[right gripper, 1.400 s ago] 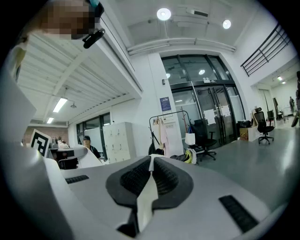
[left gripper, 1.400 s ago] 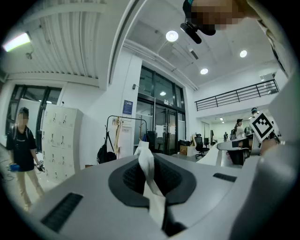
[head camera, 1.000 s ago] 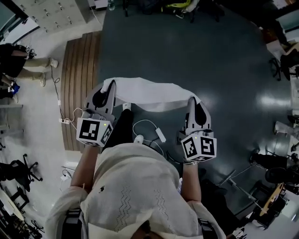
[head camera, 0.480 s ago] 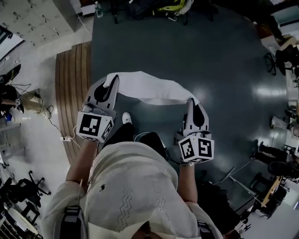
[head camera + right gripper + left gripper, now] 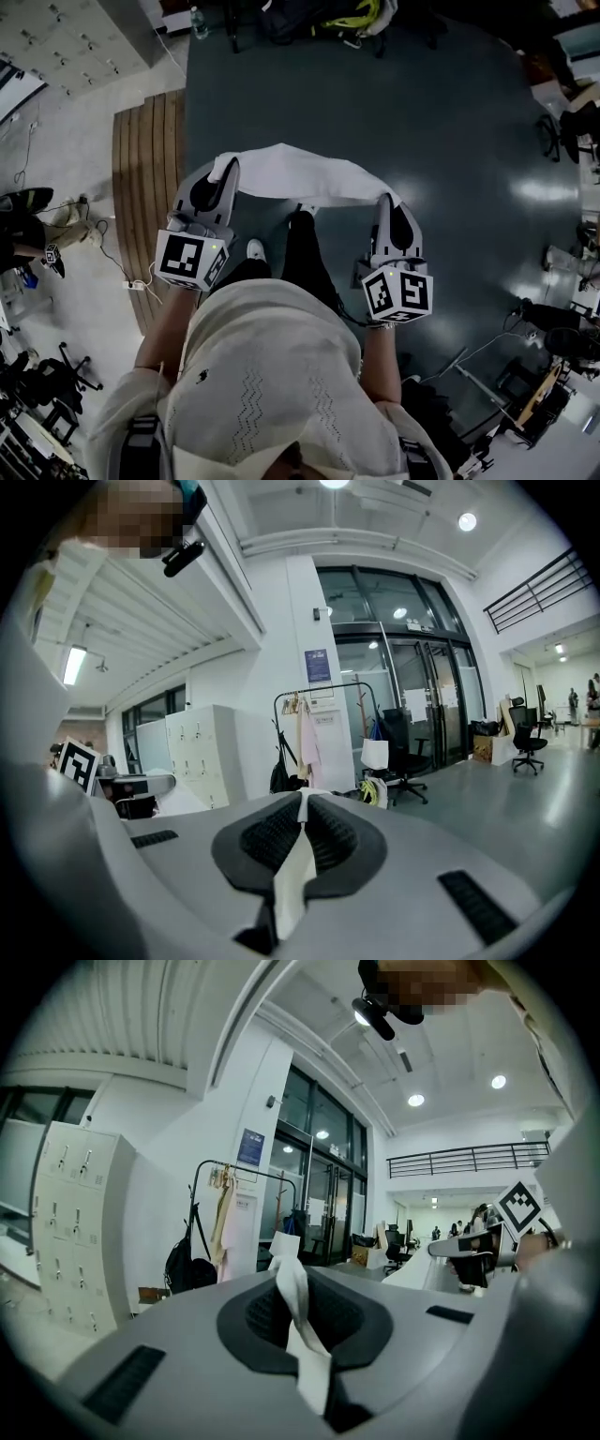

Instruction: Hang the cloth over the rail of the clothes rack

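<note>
Through the head view I see the white cloth [image 5: 300, 175] stretched as a band from my left gripper [image 5: 225, 171] to my right gripper [image 5: 388, 201], sagging a little between them above the dark floor [image 5: 441, 112]. Each gripper has one end of it.

In the left gripper view the jaws are closed on the cloth [image 5: 305, 1335]. A twisted strip runs up the seam between the black pads [image 5: 258, 1316], and a small flap stands out past the tips. The right gripper [image 5: 302, 808] is nearly fully closed as well. A thin fold of cloth [image 5: 292, 883] is pinched between its pads and only a small bit shows beyond the tips.

The clothes rack [image 5: 323, 733] stands well ahead of both grippers, against the white wall. From the right gripper it lies straight ahead, just above the jaw tips in the picture. From the left gripper it sits ahead and to the left [image 5: 239, 1208]. Its rail [image 5: 323, 688] runs across the top, and a few pale garments and a dark bag [image 5: 187, 1265] hang on the rack. The cloth is nowhere near the rail.

Grey lockers [image 5: 202, 752] stand left of the rack, and an office chair [image 5: 403, 752] is to its right. A wooden platform [image 5: 150, 178] lies on the floor off to the left of the left gripper.
</note>
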The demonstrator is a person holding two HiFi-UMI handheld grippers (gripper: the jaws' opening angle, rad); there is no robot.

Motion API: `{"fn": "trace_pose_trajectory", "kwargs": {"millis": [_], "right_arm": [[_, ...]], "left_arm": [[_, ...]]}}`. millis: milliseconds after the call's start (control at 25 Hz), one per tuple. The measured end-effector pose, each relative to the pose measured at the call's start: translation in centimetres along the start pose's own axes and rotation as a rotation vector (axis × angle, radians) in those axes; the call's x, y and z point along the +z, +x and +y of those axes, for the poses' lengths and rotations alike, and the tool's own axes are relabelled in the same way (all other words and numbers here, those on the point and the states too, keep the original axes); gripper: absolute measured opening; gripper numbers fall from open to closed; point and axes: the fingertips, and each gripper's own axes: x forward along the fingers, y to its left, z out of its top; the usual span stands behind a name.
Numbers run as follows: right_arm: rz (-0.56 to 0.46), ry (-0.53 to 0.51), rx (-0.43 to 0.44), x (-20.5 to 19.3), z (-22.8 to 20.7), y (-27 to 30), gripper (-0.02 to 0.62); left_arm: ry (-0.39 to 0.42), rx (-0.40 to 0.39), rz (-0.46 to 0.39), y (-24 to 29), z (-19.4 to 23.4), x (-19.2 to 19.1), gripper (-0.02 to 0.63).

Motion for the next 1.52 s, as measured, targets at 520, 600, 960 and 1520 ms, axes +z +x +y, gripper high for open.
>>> {"fn": "trace_pose_trajectory", "kwargs": {"millis": [520,600,960,1520], "right_arm": [[0.0,-0.004,0.168,6.9,-13.0,19.2,0.025],[0.002,-0.011,0.187,8.0,-15.4,21.9,0.025],[0.003,0.012,0.198,11.1,-22.2,30.5,0.025],[0.03,-0.013,0.084,15.1,-27.4,48.2,0.025]], "left_arm": [[0.041,0.16,-0.022,20.5,1.6,4.9,0.015],[0.04,0.175,-0.024,23.5,1.0,5.3,0.015],[0.041,0.213,-0.027,33.8,1.5,6.8,0.015],[0.044,0.147,-0.012,52.6,11.9,8.2,0.015]]}}
